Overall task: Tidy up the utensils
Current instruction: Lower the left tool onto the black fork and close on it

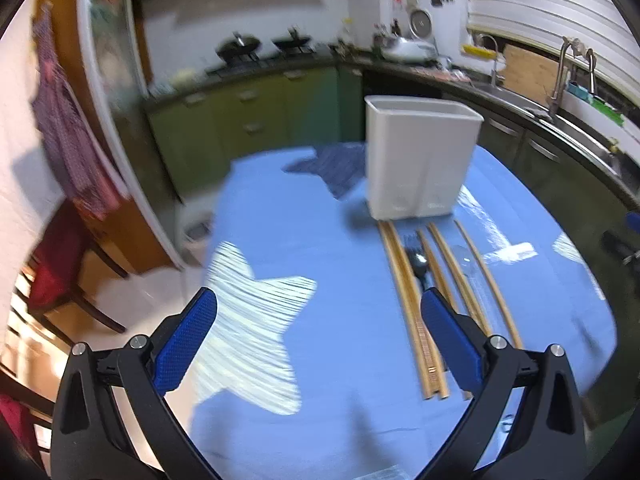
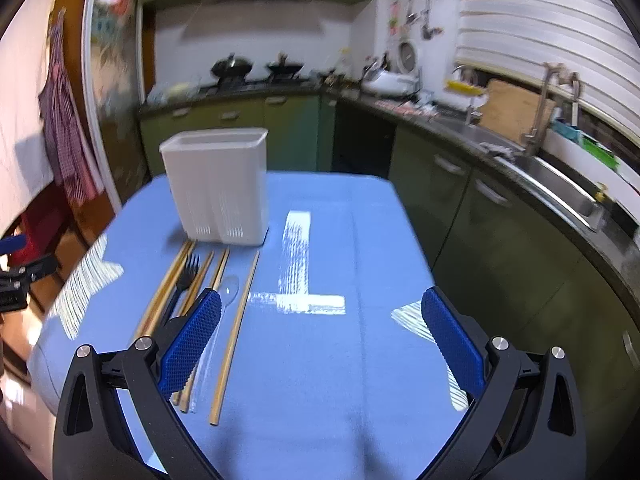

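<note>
Both claws hang wide and empty. The chopsticks (image 2: pixel 230 332) lie on the blue bench (image 2: pixel 320 360), long axes pointing toward the white holder (image 2: pixel 218 184), beneath the right claw (image 2: pixel 320 344)'s left finger; the left claw (image 1: pixel 318 340) sits left of them.

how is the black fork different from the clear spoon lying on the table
The black fork is opaque and dark, easy to see; the clear spoon is see-through and nearly vanishes against the blue tablecloth. The fork ends in tines, the spoon in a rounded bowl. The fork lies left of the spoon, with chopsticks between them. Both lie flat, heads toward the white holder.
</note>
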Motion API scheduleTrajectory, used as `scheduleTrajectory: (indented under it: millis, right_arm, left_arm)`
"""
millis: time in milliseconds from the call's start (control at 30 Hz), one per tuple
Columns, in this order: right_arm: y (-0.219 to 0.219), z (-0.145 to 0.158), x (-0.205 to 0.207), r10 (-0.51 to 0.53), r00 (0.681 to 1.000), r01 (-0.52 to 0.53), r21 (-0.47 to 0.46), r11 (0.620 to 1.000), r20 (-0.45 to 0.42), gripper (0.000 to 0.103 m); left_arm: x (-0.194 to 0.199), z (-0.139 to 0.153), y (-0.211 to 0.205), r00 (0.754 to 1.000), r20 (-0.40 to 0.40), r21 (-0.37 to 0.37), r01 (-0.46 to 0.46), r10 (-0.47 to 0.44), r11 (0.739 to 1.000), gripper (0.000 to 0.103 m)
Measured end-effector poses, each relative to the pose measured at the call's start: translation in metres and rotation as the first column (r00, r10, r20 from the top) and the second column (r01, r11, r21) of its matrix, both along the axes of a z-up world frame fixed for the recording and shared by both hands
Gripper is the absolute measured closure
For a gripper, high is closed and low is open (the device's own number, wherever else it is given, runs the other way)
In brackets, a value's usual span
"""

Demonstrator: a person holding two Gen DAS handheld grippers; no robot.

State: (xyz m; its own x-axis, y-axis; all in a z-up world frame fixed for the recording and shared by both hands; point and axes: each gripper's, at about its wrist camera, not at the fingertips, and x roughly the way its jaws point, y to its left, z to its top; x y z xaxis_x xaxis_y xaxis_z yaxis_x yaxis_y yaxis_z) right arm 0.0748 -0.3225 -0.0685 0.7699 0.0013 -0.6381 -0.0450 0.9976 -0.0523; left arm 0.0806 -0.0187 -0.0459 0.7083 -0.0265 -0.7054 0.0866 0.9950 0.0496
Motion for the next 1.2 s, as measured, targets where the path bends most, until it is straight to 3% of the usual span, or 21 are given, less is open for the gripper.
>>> scheduleTrajectory:
  millis: [100, 200, 300, 467, 567, 633, 733, 1000, 1200]
  right_arm:
    - [-0.001, -0.008, 0.022, 0.041, 0.998, -0.040, 0.033, 0.999, -0.046, 0.004]
    - [-0.001, -0.017, 0.045, 0.118, 0.982, -0.101, 0.120, 0.988, -0.147, 0.004]
    - [0.001, -0.030, 0.068, 0.215, 0.943, -0.159, 0.220, 0.962, -0.256, 0.004]
    - [-0.008, -0.049, 0.102, 0.181, 0.891, -0.088, 0.233, 0.968, -0.417, 0.004]
    - [-0.015, -0.052, 0.114, 0.163, 0.886, -0.072, 0.219, 0.973, -0.434, 0.004]
    - [-0.019, -0.048, 0.114, 0.160, 0.882, -0.061, 0.230, 0.971, -0.443, 0.004]
    - [-0.021, -0.047, 0.113, 0.168, 0.880, -0.061, 0.246, 0.967, -0.444, 0.004]
    - [-0.022, -0.046, 0.107, 0.180, 0.876, -0.082, 0.229, 0.970, -0.447, 0.004]
    - [-0.019, -0.042, 0.105, 0.195, 0.881, -0.104, 0.227, 0.968, -0.432, 0.004]
  left_arm:
    - [0.020, -0.004, -0.009, 0.997, -0.065, -0.038, 0.033, -0.035, 0.999, 0.006]
    - [0.038, -0.005, -0.023, 0.992, -0.106, -0.058, 0.056, -0.062, 0.997, 0.007]
    - [0.053, -0.009, -0.042, 0.980, -0.168, -0.068, 0.095, -0.105, 0.993, 0.025]
    - [0.073, -0.026, -0.074, 0.949, -0.274, -0.080, 0.142, -0.158, 0.987, 0.049]
    - [0.083, -0.043, -0.090, 0.918, -0.353, -0.084, 0.163, -0.183, 0.983, 0.064]
    - [0.089, -0.054, -0.096, 0.897, -0.400, -0.098, 0.164, -0.190, 0.982, 0.068]
    - [0.099, -0.066, -0.102, 0.883, -0.433, -0.092, 0.155, -0.180, 0.984, 0.080]
    - [0.117, -0.087, -0.109, 0.838, -0.521, -0.098, 0.131, -0.163, 0.987, 0.091]
    - [0.126, -0.095, -0.111, 0.826, -0.550, -0.068, 0.104, -0.124, 0.992, 0.092]
